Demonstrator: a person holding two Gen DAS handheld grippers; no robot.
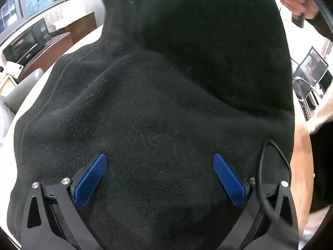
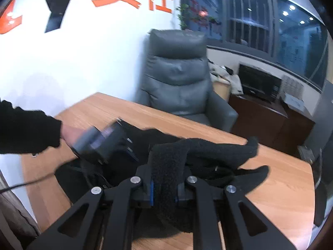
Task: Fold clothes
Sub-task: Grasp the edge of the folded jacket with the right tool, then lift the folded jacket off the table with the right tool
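The black fleece garment is soft and nappy, flecked with pale lint, heaped in rounded folds on the wood-grain table; it fills the left wrist view from centre to twelve o'clock; the left gripper stands wide, its ribbed blue pads apart over the cloth, gripping nothing; the right gripper is narrowed onto a thick fleece fold, pinched at six o'clock.
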